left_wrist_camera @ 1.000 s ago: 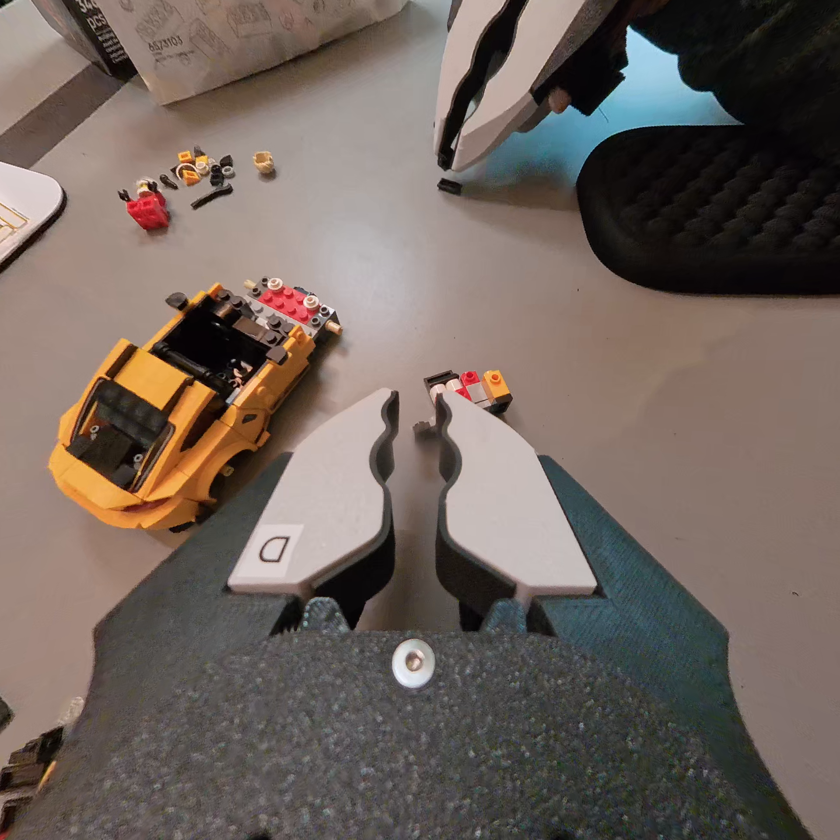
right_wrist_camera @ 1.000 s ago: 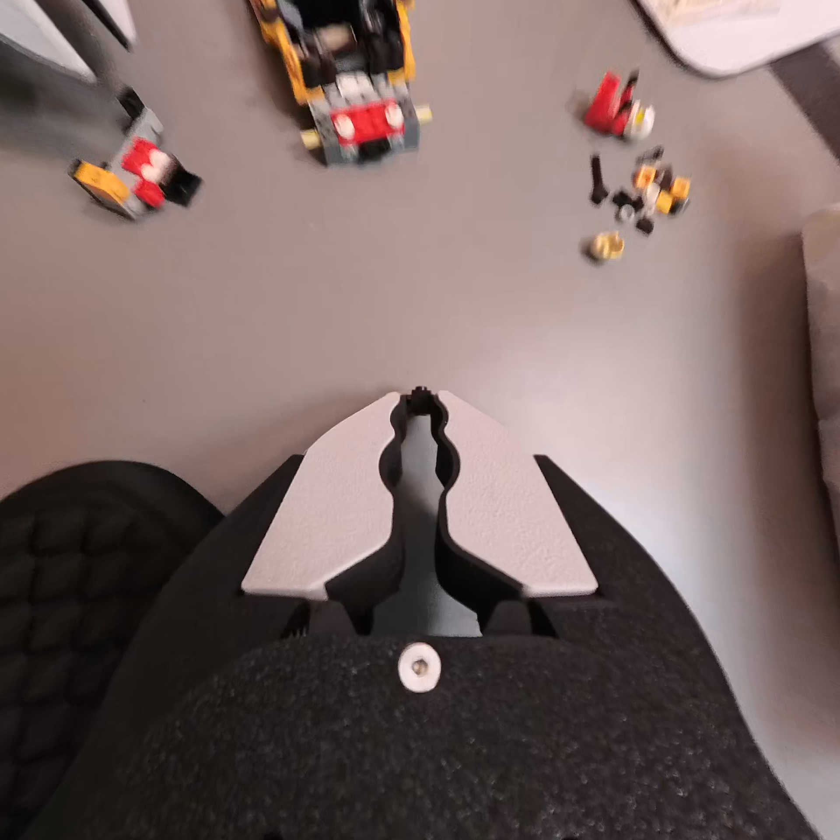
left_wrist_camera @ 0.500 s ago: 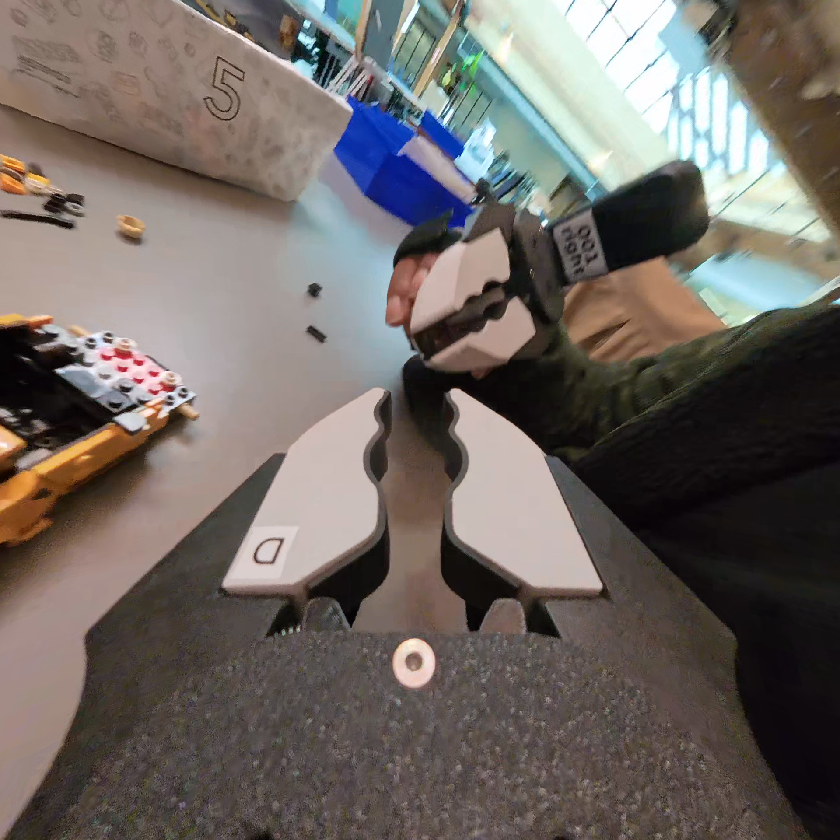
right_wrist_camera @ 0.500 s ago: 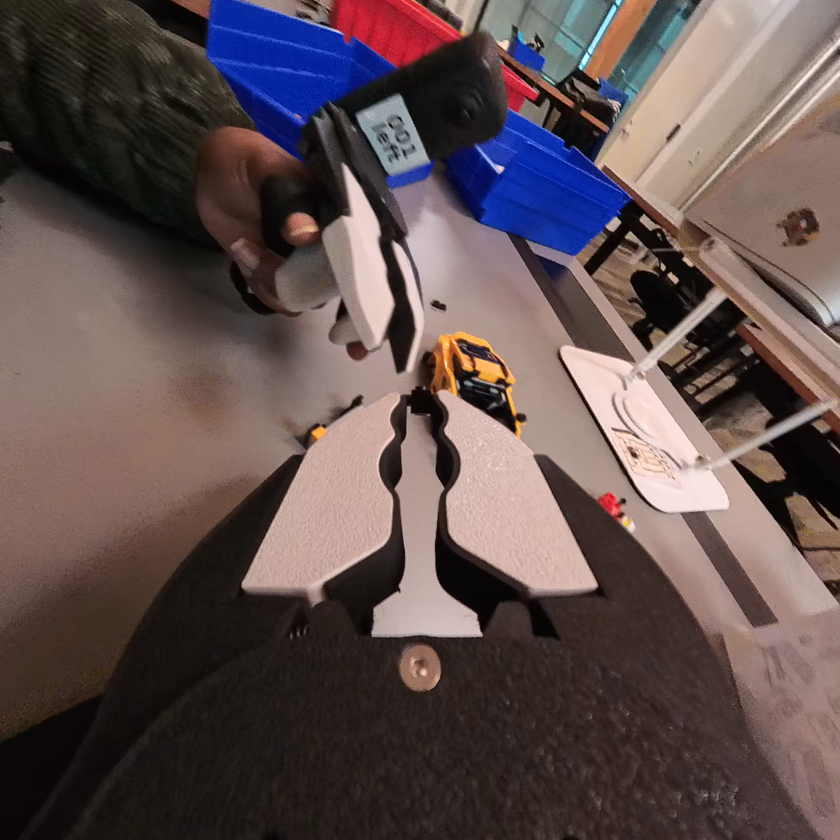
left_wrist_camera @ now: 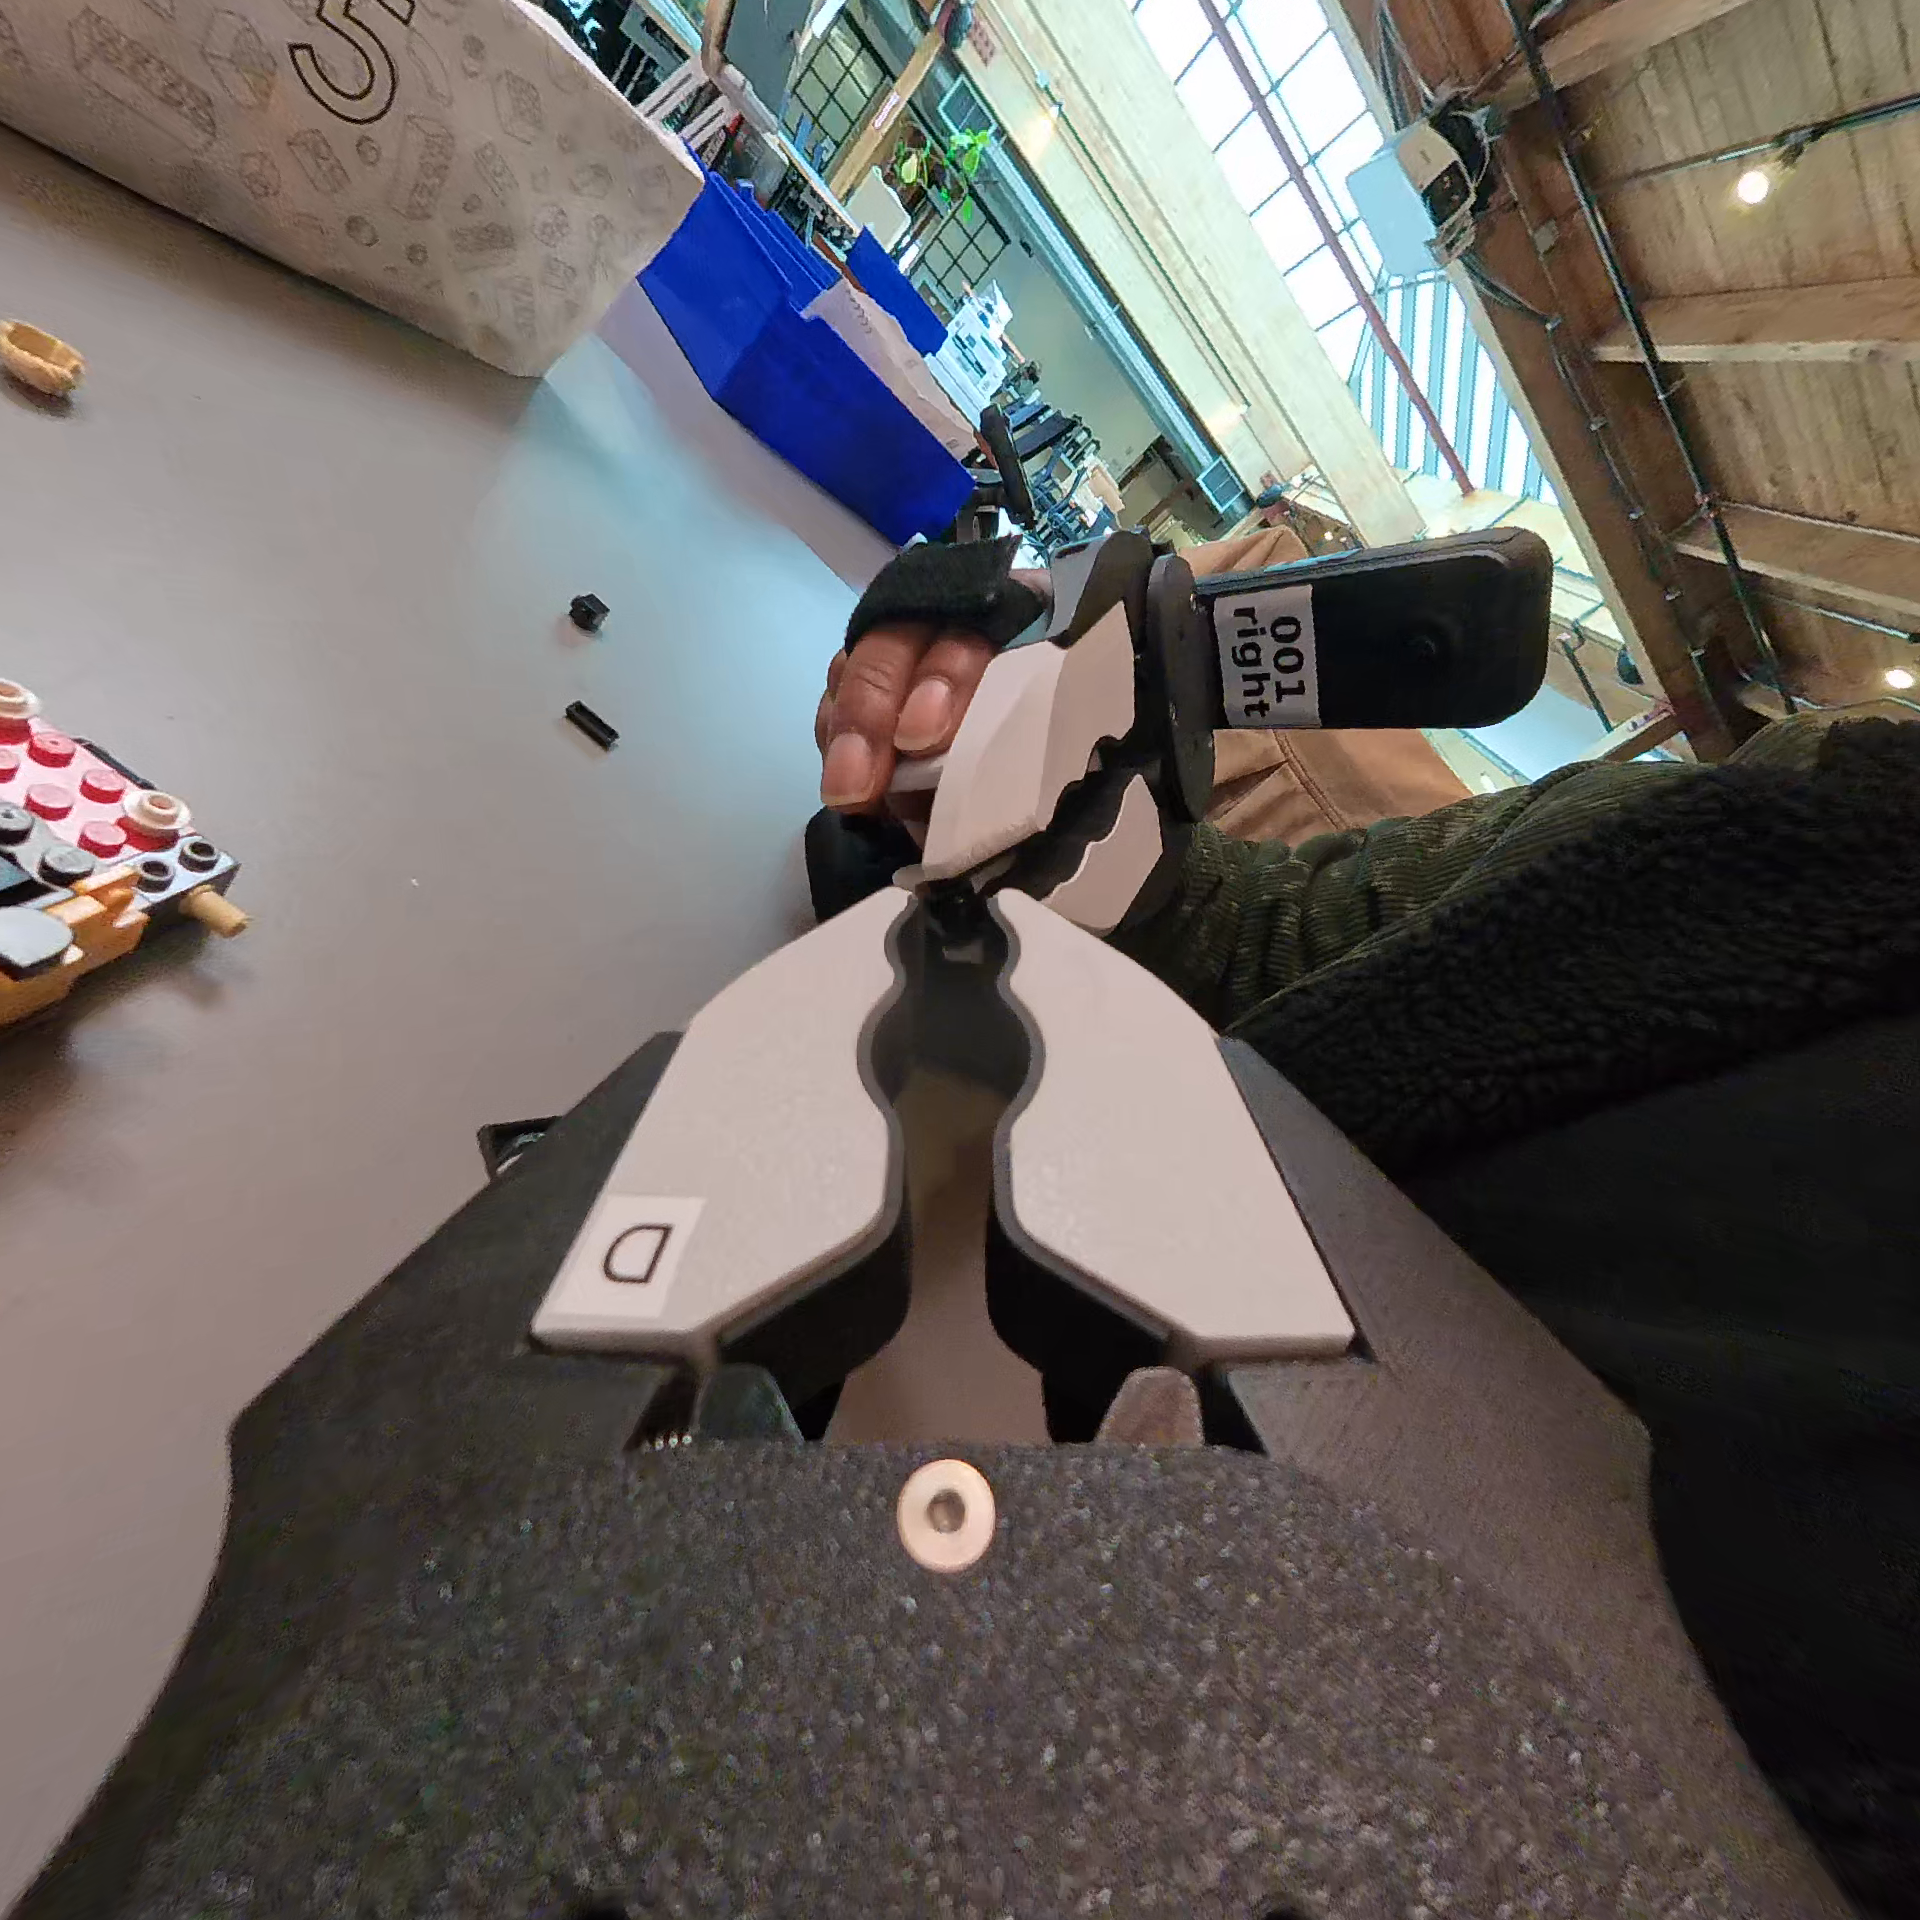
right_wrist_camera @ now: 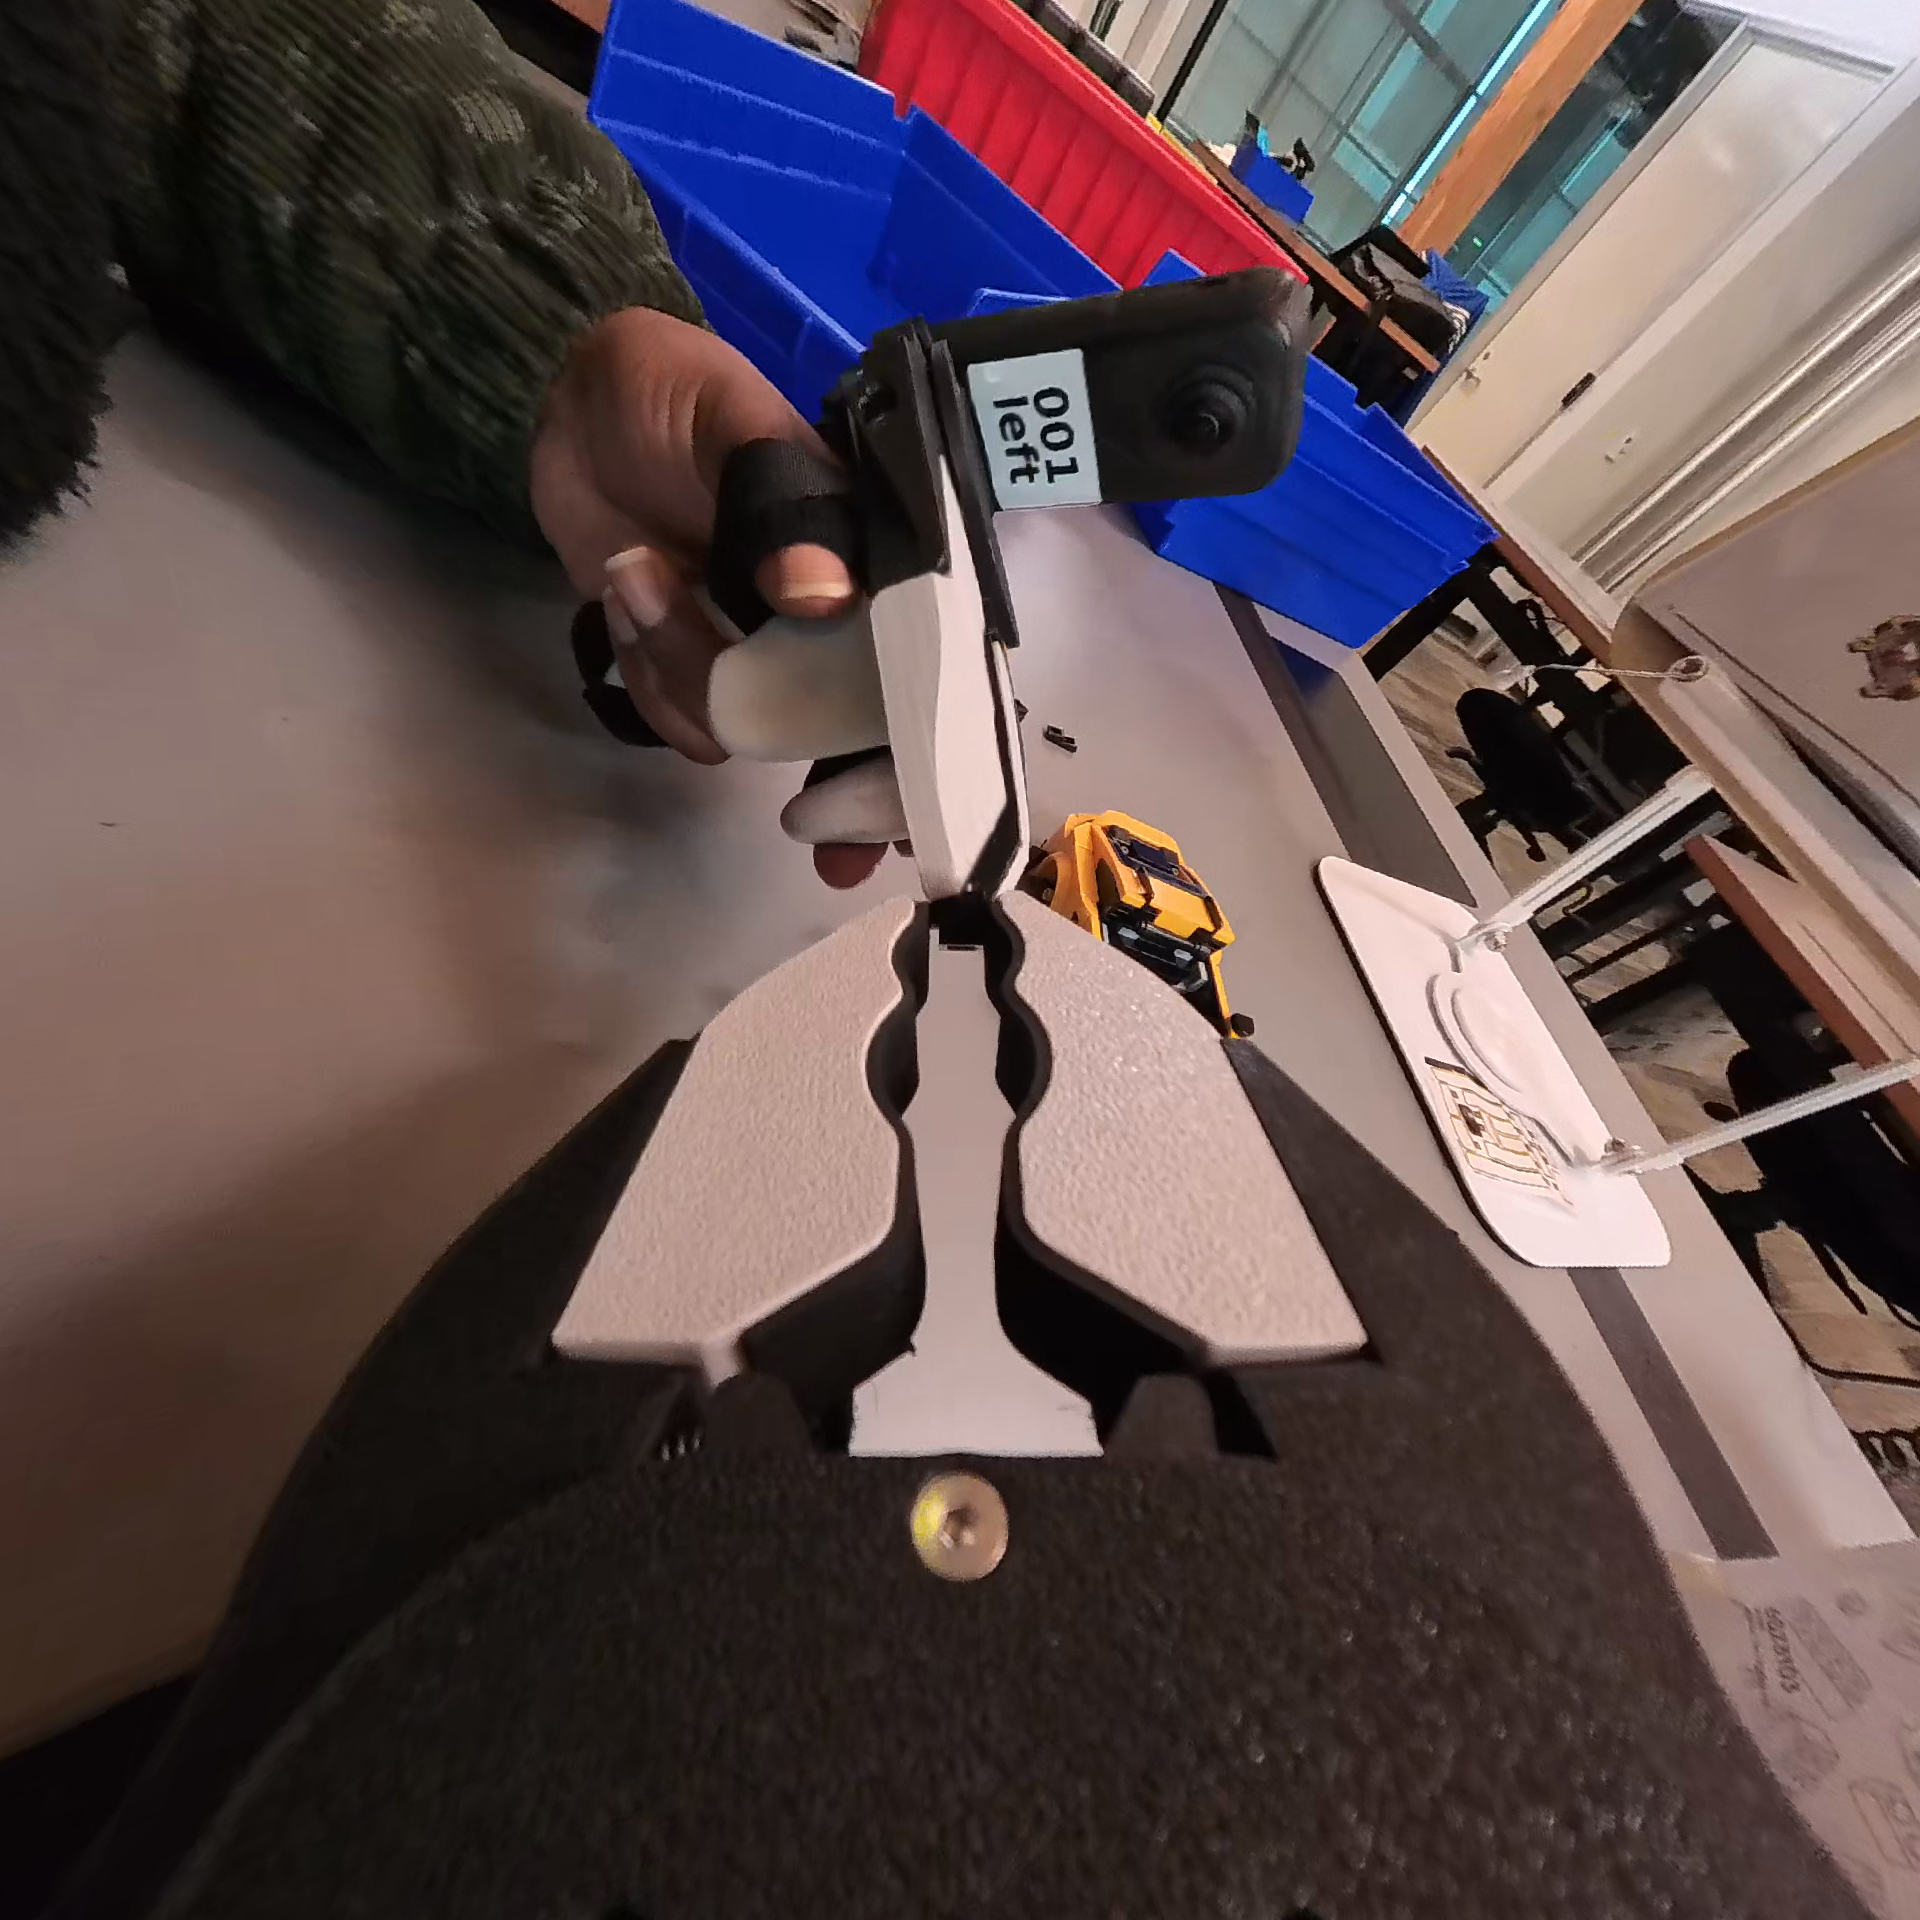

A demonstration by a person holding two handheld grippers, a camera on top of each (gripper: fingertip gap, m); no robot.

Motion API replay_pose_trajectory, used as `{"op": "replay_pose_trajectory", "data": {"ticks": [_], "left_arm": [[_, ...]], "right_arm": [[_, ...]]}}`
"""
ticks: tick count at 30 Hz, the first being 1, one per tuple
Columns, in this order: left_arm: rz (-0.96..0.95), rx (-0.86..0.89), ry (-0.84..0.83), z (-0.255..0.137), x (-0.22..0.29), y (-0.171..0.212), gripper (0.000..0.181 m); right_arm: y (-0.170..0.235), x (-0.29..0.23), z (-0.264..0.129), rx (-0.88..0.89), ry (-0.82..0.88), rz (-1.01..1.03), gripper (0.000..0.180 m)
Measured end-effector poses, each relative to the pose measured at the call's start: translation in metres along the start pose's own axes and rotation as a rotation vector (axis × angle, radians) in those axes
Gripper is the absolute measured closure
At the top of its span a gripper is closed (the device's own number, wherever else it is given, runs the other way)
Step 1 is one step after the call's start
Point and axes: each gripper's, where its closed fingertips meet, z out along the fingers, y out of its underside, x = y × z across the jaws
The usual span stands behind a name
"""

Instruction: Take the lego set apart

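My left gripper [left_wrist_camera: 951, 923] and my right gripper [right_wrist_camera: 961, 920] are held up above the grey table, tip to tip. Both are shut on one small black lego piece [left_wrist_camera: 954, 906], which also shows in the right wrist view [right_wrist_camera: 958, 930]. The piece is mostly hidden by the fingertips. The right gripper [left_wrist_camera: 971, 878] comes in from above right in the left wrist view. The left gripper [right_wrist_camera: 964, 883] comes down from above in the right wrist view. The partly stripped yellow lego car [right_wrist_camera: 1138, 904] sits on the table behind them; its studded rear [left_wrist_camera: 73, 831] shows at the left edge.
Two loose black pieces [left_wrist_camera: 589, 613] [left_wrist_camera: 591, 724] and a tan piece [left_wrist_camera: 40, 355] lie on the table. A white paper bag [left_wrist_camera: 395, 177] and blue bins [left_wrist_camera: 810, 353] stand at the back. A white board [right_wrist_camera: 1496, 1091] lies near the table edge. A person's sleeves fill one side. The tips of both grippers are at nearly the same place.
Both grippers rose from the table and turned to face each other. The left gripper, open before, closed on the black piece that the right gripper holds.
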Motion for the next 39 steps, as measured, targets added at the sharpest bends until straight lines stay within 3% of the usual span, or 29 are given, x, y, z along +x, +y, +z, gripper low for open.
{"op": "replay_pose_trajectory", "data": {"ticks": [4,11,16,23,29,39], "left_arm": [[0.059,-0.011,-0.045,-0.001,-0.003,0.001,0.172],[0.542,-0.096,-0.292,-0.006,-0.01,0.002,0.173],[0.681,-0.151,-0.345,-0.003,-0.011,0.009,0.173],[0.676,-0.187,-0.32,-0.002,-0.01,0.017,0.172],[0.452,-0.16,-0.208,-0.002,-0.007,0.017,0.173],[0.271,-0.128,-0.135,-0.004,-0.007,0.016,0.173]], "right_arm": [[0.004,0.001,0.0,-0.019,0.003,0.003,0.169],[0.004,0.008,-0.006,-0.004,0.027,0.034,0.169],[0.005,0.002,-0.005,-0.012,-0.013,0.054,0.166],[0.014,-0.014,0.0,-0.062,-0.098,0.045,0.166],[0.014,-0.016,-0.001,-0.081,-0.087,-0.023,0.166],[0.016,-0.018,0.002,-0.109,-0.069,-0.08,0.166]]}}
